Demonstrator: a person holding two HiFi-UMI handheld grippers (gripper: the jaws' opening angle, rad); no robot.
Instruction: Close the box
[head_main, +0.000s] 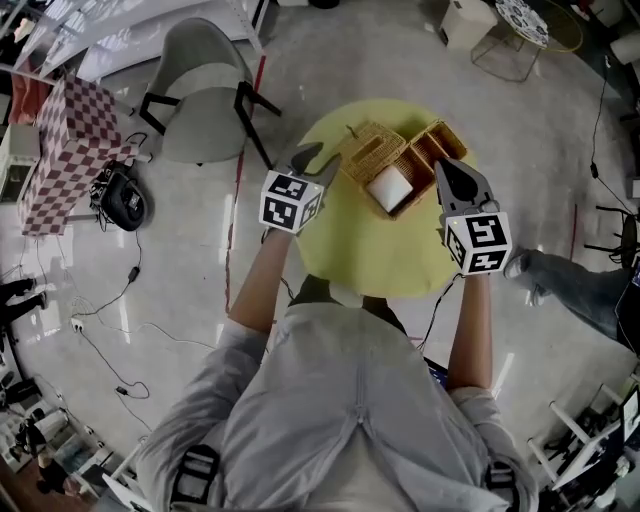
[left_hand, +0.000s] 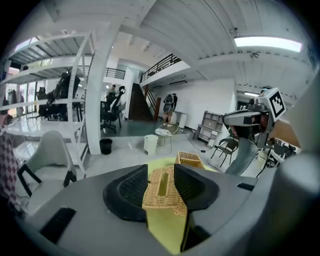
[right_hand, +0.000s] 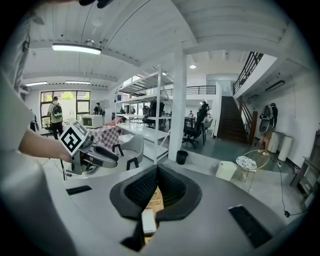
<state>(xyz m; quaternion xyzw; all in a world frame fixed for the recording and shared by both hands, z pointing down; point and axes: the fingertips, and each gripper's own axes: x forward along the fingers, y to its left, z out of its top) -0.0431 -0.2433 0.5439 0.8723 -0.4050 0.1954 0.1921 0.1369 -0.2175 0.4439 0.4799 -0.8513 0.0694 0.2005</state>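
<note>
A woven wicker box (head_main: 412, 172) stands on the round yellow table (head_main: 370, 255) with a white pack (head_main: 390, 187) inside it. Its slotted lid (head_main: 372, 148) lies open to the left. My left gripper (head_main: 312, 157) hovers at the table's left edge, just left of the lid. In the left gripper view this gripper (left_hand: 161, 170) is open, and the lid (left_hand: 161, 192) shows beyond the gap, untouched. My right gripper (head_main: 447, 170) hangs over the box's right side. In the right gripper view its jaws (right_hand: 157, 170) meet at the tips, with wicker and the white pack visible below.
A second wicker basket (head_main: 442, 140) sits behind the box. A grey chair (head_main: 200, 90) and a checkered box (head_main: 70, 150) stand on the floor to the left, with cables nearby. Another person's leg (head_main: 575, 285) is at the right.
</note>
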